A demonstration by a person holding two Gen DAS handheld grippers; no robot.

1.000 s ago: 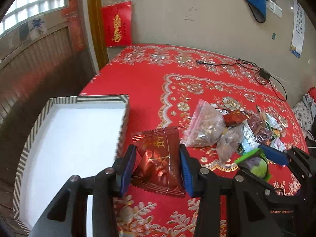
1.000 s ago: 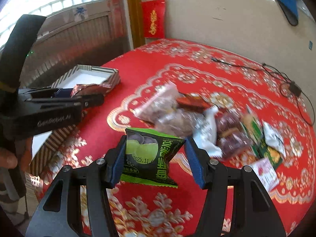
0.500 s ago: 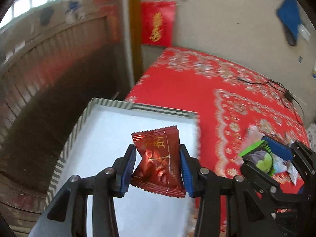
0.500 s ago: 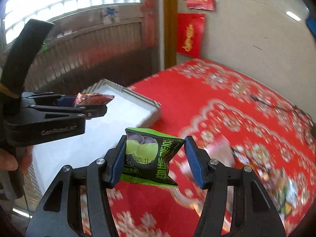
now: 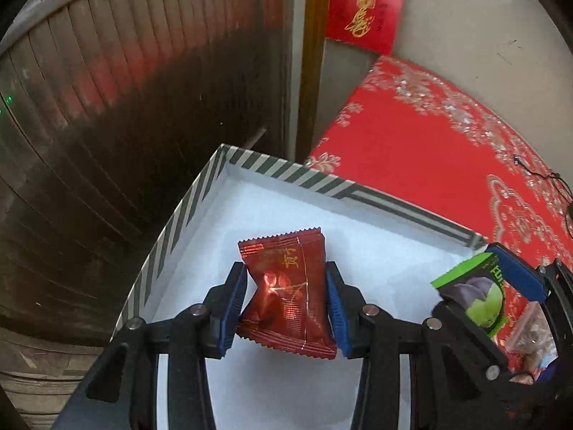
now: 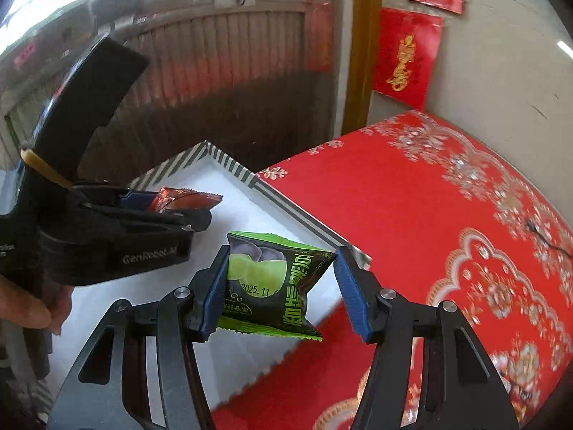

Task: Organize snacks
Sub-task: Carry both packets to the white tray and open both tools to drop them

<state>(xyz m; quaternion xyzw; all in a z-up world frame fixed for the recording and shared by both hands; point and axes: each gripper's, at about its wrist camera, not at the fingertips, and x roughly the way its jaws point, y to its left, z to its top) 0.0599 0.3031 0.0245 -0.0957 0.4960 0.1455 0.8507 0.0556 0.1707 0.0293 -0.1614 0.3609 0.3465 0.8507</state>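
Your left gripper (image 5: 286, 299) pinches the red snack packet (image 5: 286, 294) over the striped box (image 5: 286, 172). Your right gripper (image 6: 281, 292) pinches the green snack packet (image 6: 272, 286) above the box's right edge. Only the right view shows your hand (image 6: 25, 308).

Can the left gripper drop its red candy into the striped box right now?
Probably yes. The left gripper holds the red candy over the open box, whose white floor below looks bare; nothing sits between them.
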